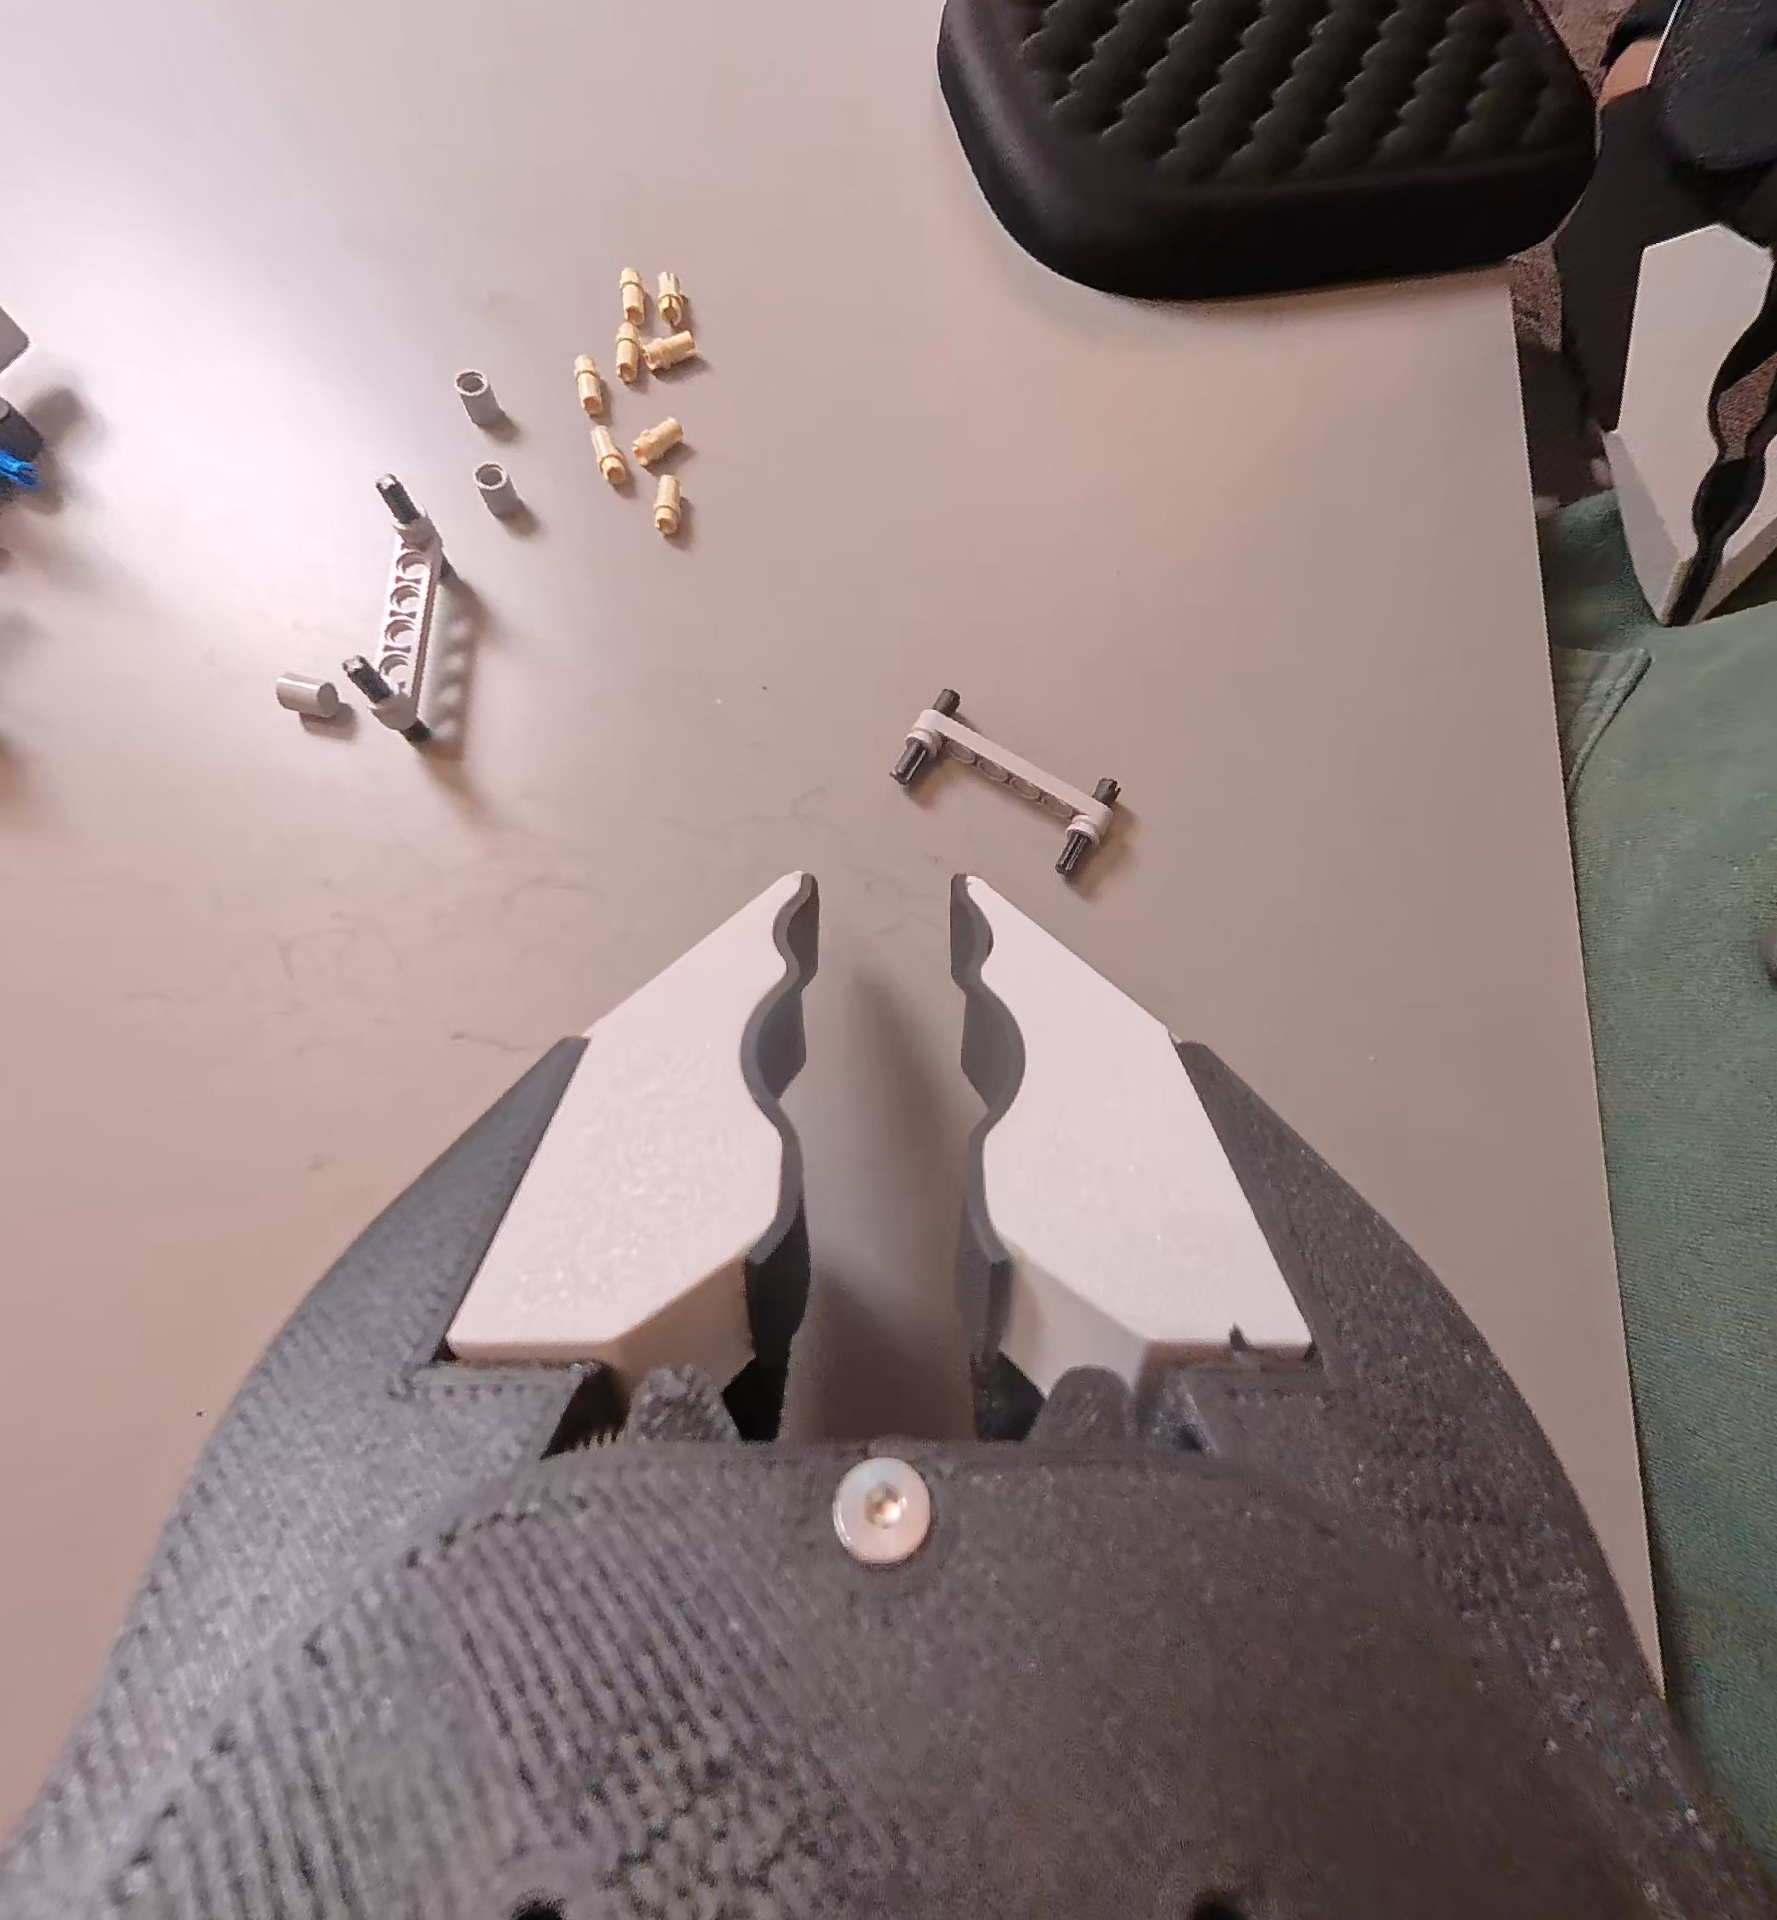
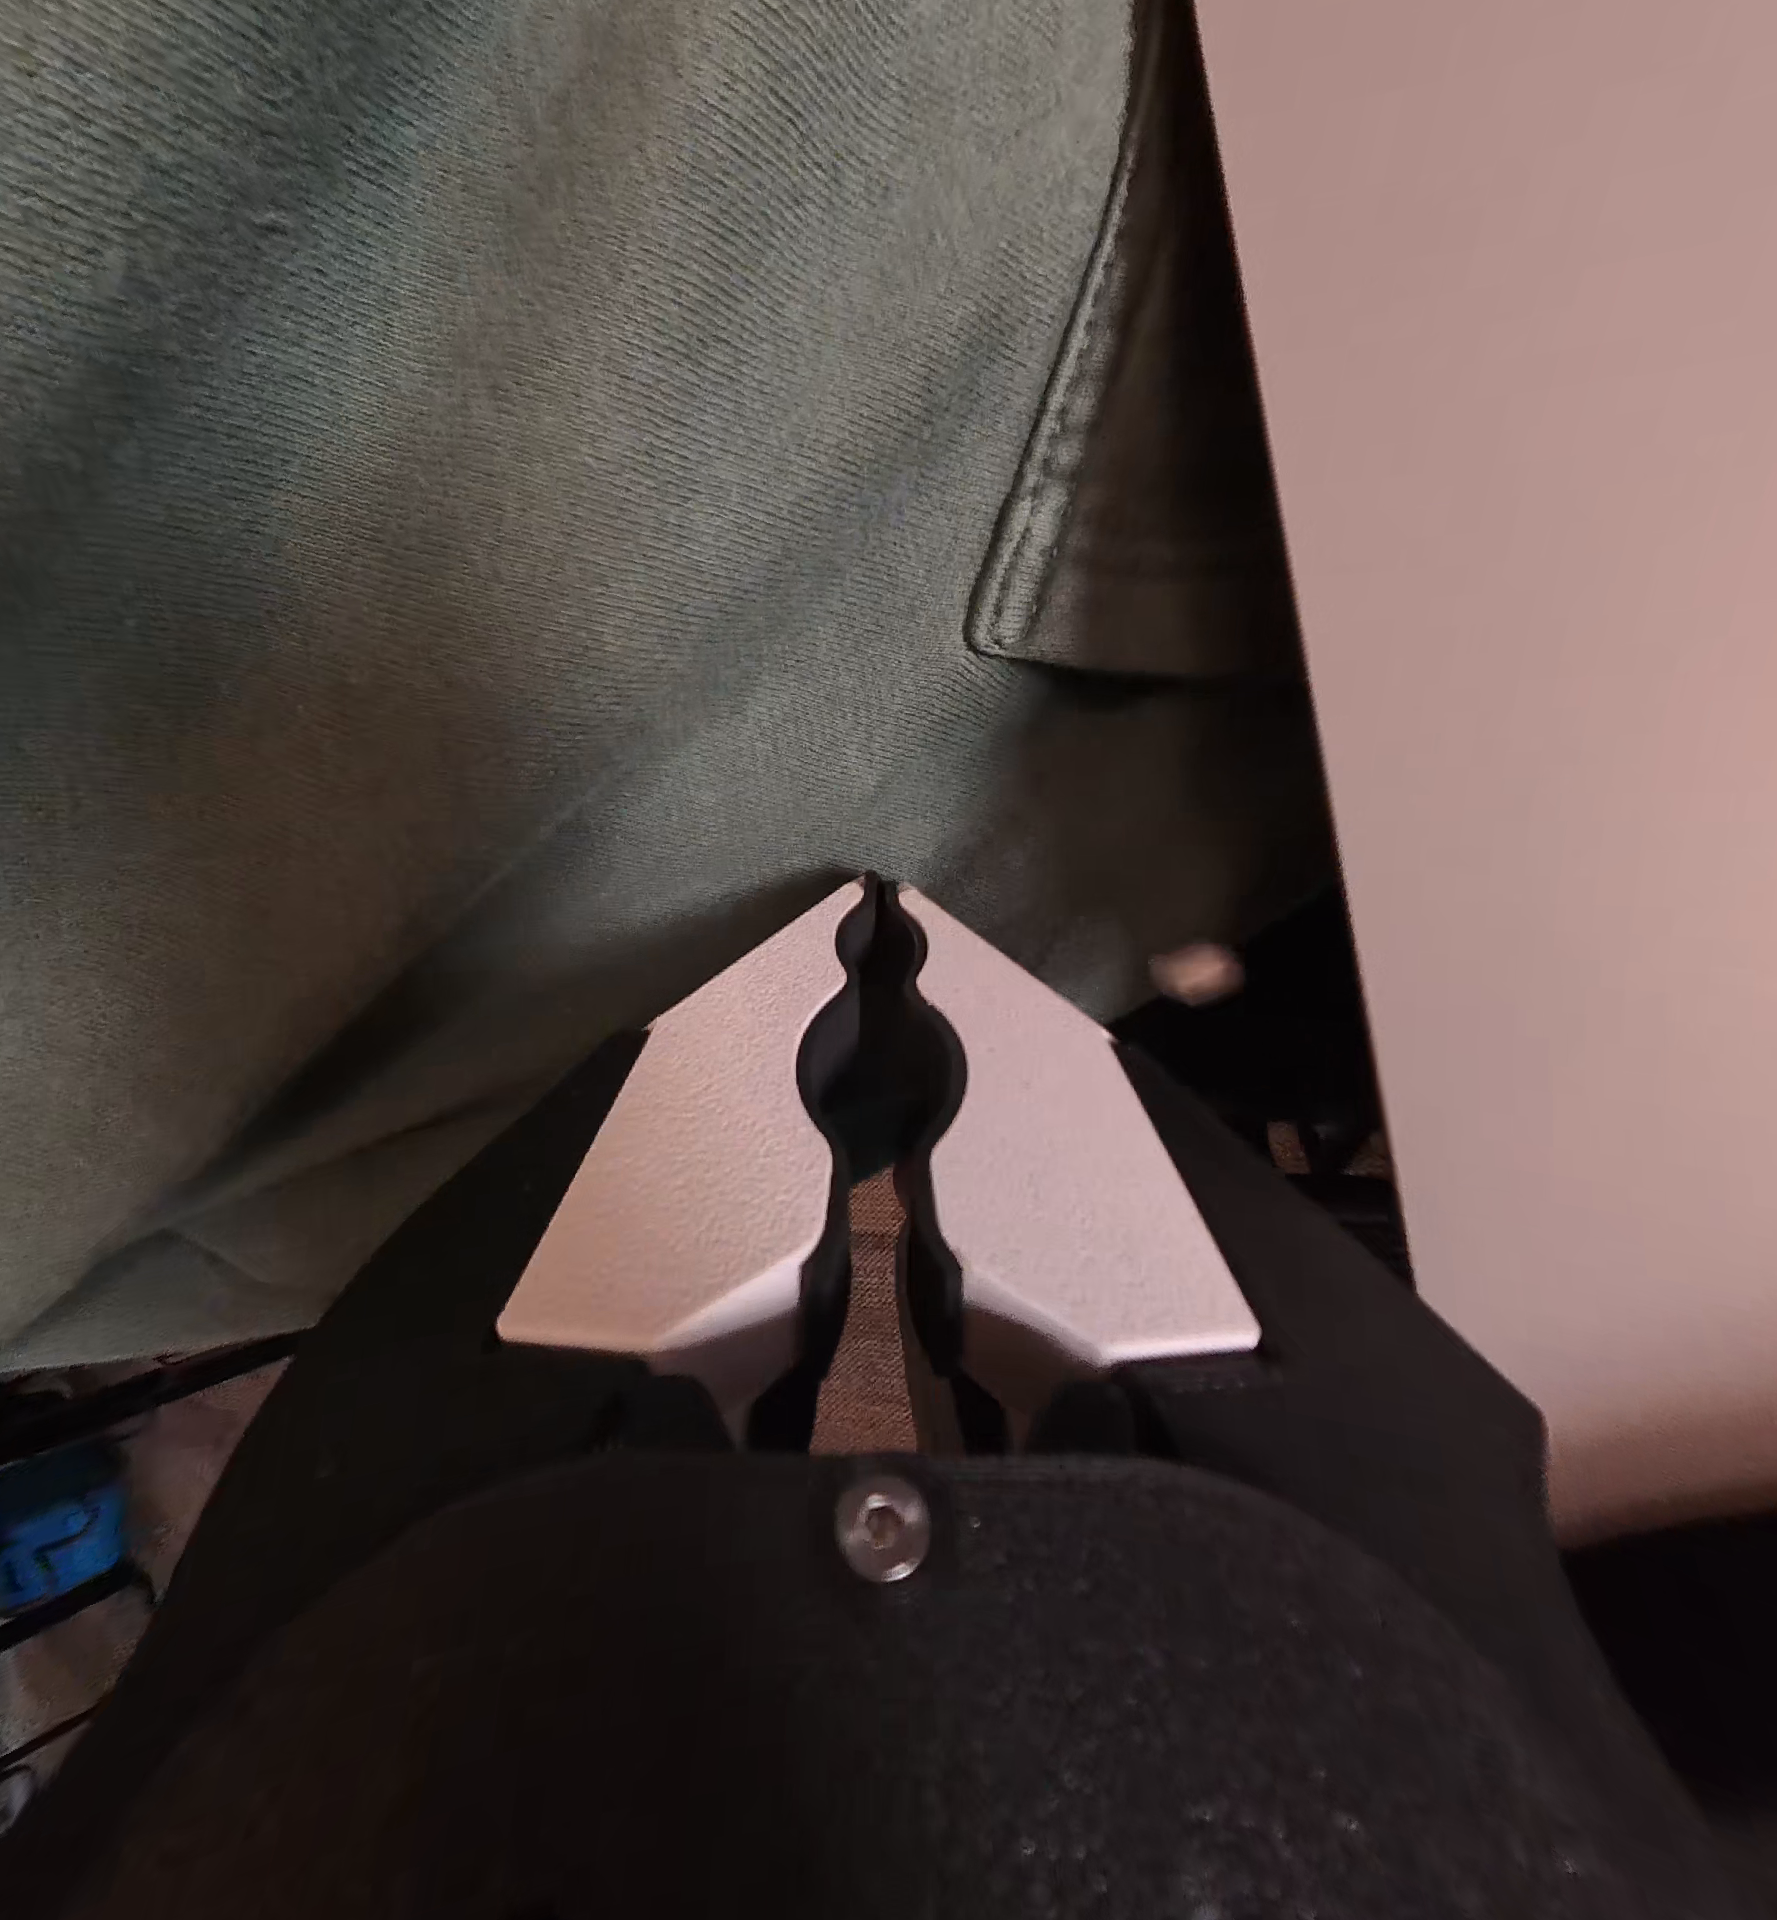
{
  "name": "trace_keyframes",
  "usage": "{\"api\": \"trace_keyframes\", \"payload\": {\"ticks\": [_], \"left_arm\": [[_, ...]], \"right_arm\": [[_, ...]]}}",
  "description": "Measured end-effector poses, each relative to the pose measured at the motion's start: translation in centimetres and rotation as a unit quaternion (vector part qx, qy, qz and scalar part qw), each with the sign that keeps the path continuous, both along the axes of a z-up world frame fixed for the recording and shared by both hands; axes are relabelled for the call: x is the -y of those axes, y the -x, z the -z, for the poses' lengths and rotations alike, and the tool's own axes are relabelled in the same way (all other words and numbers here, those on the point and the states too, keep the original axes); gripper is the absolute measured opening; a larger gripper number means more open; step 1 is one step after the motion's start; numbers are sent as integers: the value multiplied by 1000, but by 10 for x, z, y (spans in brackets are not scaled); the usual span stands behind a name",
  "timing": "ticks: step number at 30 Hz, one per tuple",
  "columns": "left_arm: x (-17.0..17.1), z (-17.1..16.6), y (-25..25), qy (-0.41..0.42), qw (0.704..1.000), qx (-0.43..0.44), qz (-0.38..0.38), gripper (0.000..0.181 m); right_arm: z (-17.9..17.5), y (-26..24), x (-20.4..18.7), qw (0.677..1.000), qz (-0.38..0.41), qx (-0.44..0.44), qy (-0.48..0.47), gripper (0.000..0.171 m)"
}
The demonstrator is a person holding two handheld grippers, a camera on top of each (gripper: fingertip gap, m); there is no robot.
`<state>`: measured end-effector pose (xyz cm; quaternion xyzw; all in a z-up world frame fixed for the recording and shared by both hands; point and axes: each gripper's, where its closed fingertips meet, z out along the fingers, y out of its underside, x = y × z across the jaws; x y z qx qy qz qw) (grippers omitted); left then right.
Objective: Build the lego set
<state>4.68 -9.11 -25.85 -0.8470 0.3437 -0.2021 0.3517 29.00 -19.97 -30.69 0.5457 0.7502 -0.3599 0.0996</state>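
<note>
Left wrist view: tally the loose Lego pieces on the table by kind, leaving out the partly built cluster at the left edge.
Small tan plastic connector pins: 8
Short light grey plastic sleeves: 3
Light grey holed beams with black axles at both ends: 2
Total: 13

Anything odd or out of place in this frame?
Yes: the right tongs are shut on nothing and point at green fabric, away from the parts. The left tongs are open over the table.
</note>
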Motion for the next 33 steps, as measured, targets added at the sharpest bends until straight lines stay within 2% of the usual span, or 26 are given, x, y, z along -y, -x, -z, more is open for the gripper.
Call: {"api": "trace_keyframes", "payload": {"ticks": [9,15,20,26,30,33], "left_arm": [[0,2,1,3,1000,0,-1,22],[-1,3,-1,5,1000,4,-1,22],[-1,1,-8,-1,1000,8,-1,22],[9,-23,-45,-38,997,38,51,22],[33,-45,-96,-30,987,104,123,27],[45,-52,-126,-34,979,105,170,30]], "right_arm": [[-10,-2,-11,1000,8,-10,-21,0],[-44,-14,-46,997,45,-37,-56,4],[-48,-23,-61,992,61,-48,-97,11],[-42,-24,-50,994,47,-55,-83,20],[-37,-29,-52,994,44,-50,-90,24],[-36,-34,-59,992,54,-51,-100,26]]}}
